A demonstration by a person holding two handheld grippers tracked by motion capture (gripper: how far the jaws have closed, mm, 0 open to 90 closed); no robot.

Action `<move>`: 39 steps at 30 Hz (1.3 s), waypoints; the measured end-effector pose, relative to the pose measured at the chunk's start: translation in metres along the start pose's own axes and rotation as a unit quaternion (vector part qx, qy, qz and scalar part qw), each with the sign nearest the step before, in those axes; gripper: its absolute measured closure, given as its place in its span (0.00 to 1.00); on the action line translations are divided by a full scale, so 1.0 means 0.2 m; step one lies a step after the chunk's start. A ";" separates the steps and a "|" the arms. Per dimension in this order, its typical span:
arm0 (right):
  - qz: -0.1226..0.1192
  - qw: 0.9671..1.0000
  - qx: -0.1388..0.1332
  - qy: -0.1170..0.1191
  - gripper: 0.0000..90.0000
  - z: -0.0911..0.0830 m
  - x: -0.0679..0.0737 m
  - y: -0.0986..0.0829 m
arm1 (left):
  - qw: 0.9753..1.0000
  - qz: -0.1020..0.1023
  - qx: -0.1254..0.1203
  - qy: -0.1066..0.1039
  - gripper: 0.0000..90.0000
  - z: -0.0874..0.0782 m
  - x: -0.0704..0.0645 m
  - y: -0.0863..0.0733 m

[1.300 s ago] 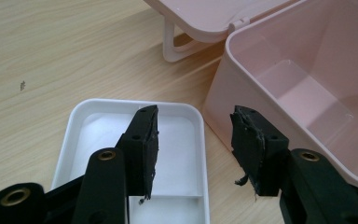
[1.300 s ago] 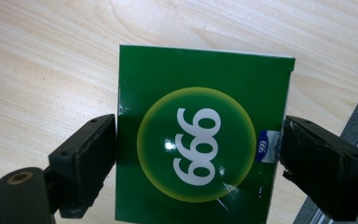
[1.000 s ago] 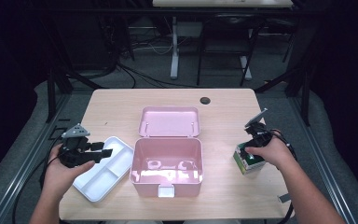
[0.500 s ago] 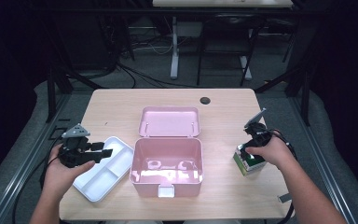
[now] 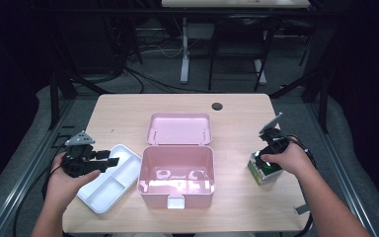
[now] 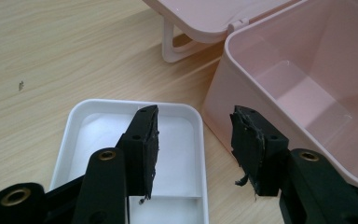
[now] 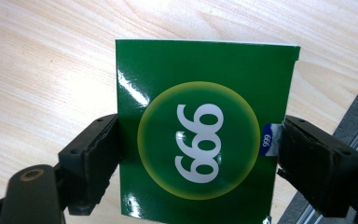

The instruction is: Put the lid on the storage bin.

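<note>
The right gripper (image 7: 198, 158) has its jaws around the green box (image 7: 205, 130), which stands on the worktop (image 5: 128, 111) near its right edge, both pads touching its sides. The left gripper (image 6: 193, 140) hangs with jaws released over the white tray (image 6: 98, 135), just beside the open pink case (image 5: 176, 173).

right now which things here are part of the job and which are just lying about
In the job:
green 999 carton, clamped by the right gripper
white divided plastic tray, under the open left gripper
open pink plastic box

Lying about:
round black table grommet
</note>
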State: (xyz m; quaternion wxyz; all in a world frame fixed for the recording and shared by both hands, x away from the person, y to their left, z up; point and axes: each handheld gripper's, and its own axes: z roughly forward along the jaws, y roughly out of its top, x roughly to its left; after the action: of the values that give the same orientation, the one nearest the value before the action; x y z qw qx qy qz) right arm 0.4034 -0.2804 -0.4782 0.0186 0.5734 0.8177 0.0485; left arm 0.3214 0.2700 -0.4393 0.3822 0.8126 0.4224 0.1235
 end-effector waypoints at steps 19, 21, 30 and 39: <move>-0.082 0.997 -0.004 0.003 0.18 -0.14 0.09 0.01 | 1.000 0.000 0.003 -0.001 0.57 0.00 0.00 0.00; -0.114 0.993 -0.007 0.007 0.19 -0.16 0.11 0.01 | 1.000 -0.001 0.004 -0.001 0.57 0.01 0.00 0.00; -0.195 0.980 -0.018 0.025 0.19 -0.22 0.21 0.00 | 1.000 -0.002 0.002 -0.002 0.57 0.00 0.01 0.00; -0.288 0.958 -0.012 -0.001 0.19 -0.27 0.31 -0.02 | 1.000 -0.001 0.003 -0.005 0.57 0.00 0.01 -0.01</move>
State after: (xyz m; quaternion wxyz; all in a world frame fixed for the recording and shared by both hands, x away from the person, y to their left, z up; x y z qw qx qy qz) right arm 0.3741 -0.2269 -0.4242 0.0391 0.3137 0.9474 0.0500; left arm 0.3220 0.2713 -0.4407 0.3822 0.8137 0.4217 0.1179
